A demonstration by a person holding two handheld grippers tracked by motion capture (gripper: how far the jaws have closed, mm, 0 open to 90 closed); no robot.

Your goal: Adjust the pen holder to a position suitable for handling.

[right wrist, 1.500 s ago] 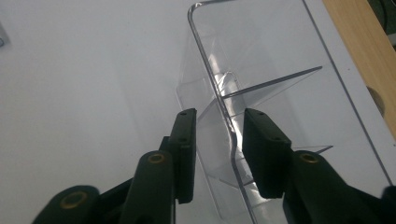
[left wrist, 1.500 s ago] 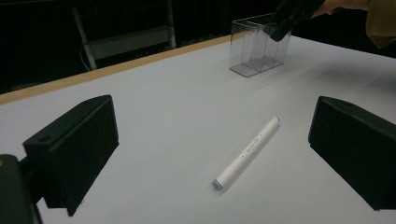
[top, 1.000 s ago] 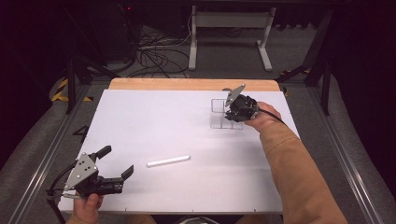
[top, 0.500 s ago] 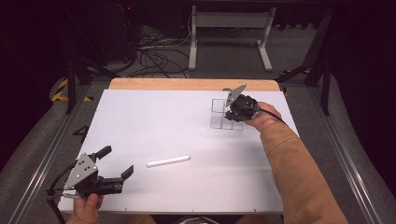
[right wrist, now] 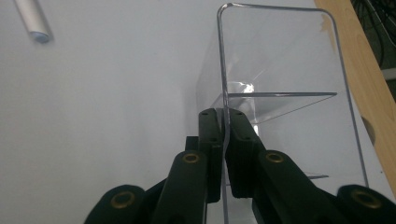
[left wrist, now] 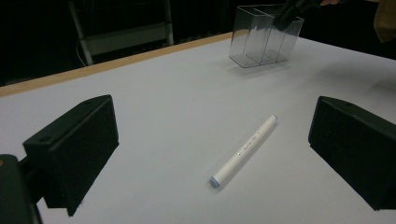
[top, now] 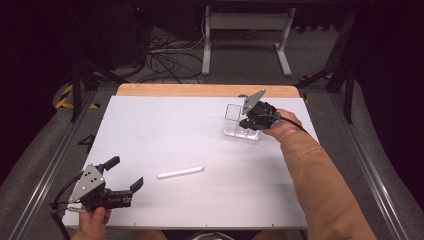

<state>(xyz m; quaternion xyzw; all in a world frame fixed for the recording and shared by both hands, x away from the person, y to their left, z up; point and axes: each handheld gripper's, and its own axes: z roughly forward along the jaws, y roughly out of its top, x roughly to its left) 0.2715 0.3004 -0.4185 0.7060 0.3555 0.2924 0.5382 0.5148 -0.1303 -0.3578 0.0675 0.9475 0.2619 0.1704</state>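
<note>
Your right tool (right wrist: 223,140) is clamped on one wall of the clear box (top: 235,122), which stands near the far right corner of the table (top: 165,125). The white pen (top: 180,172) lies well apart from that box, toward you. Your left tool (left wrist: 210,154) gapes open with the pen just ahead of it, untouched.

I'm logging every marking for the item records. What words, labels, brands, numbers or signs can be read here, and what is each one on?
White marker: a short line of small dark print along the barrel, too small and blurred to read.
Clear plastic organizer: no text or label visible.
Left gripper and right gripper: no readable markings.
White table: no writing or signs.
So nothing here can be quoted.
</note>
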